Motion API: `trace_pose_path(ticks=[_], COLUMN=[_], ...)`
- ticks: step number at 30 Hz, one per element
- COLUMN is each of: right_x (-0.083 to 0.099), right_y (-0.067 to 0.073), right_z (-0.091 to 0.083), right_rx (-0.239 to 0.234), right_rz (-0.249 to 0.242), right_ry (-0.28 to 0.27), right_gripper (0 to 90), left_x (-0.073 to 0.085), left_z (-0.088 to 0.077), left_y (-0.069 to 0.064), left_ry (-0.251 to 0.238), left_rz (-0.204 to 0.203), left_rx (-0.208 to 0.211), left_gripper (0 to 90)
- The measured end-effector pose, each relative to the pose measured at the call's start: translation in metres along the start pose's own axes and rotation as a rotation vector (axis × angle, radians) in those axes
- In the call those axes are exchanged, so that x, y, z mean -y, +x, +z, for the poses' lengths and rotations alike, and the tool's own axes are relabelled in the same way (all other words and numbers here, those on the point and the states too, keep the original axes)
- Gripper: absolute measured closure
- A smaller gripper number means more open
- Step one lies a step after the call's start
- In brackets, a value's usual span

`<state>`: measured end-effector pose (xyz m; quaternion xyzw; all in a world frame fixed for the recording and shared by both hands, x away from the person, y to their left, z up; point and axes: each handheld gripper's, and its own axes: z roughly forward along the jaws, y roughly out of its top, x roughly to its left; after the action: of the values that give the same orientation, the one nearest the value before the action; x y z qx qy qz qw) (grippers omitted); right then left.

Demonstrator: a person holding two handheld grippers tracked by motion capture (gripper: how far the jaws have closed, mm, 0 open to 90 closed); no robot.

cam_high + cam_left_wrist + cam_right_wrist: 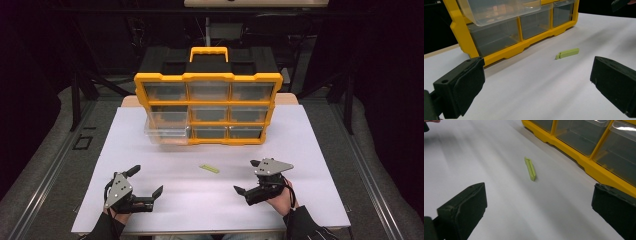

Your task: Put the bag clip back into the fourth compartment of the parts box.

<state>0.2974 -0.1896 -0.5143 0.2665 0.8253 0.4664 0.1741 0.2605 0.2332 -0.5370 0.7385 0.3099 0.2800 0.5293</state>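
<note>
Both grippers, left gripper (149, 181) & right gripper (245, 176), are spread wide, empty, near the green clip (209, 169). Clip's thin & flat, so pads prob. skid off it toward the organizer (208, 77).

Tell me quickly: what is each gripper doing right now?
Left gripper: open, holding nothing.
Right gripper: open, holding nothing.

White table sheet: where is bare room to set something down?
Bare white sheet lies right of the small green plastic clip and between the left gripper and right gripper. Crowded by the yellow drawer organizer and its pulled-out clear drawer.
</note>
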Motion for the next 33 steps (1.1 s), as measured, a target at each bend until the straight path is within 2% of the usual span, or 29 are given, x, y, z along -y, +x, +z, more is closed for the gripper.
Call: trace_pose_path(ticks=[7,14,25,29,33], right_x=[-0.007,-0.013,-0.021,-0.024,-0.026], right_y=[0.003,0.004,0.005,0.005,0.005], right_z=[0.01,0.02,0.032,0.037,0.043], right_rx=[-0.013,-0.043,-0.061,-0.074,-0.086], right_rz=[-0.017,-0.014,-0.011,-0.008,-0.018], right_ry=[0.02,0.044,0.061,0.08,0.097], right_gripper=[0.0,0.0,0.0,0.0,0.0], left_x=[0.0,0.0,0.0,0.001,0.0], left_z=[0.0,-0.001,-0.001,-0.001,-0.001], left_y=[0.0,0.001,0.001,0.003,0.002], left_ry=[0.0,0.005,0.007,0.006,0.007], left_rz=[-0.002,-0.002,-0.003,-0.017,-0.009], left_rx=[0.0,-0.008,-0.014,-0.017,-0.017], left_gripper=[0.0,0.0,0.0,0.0,0.0])
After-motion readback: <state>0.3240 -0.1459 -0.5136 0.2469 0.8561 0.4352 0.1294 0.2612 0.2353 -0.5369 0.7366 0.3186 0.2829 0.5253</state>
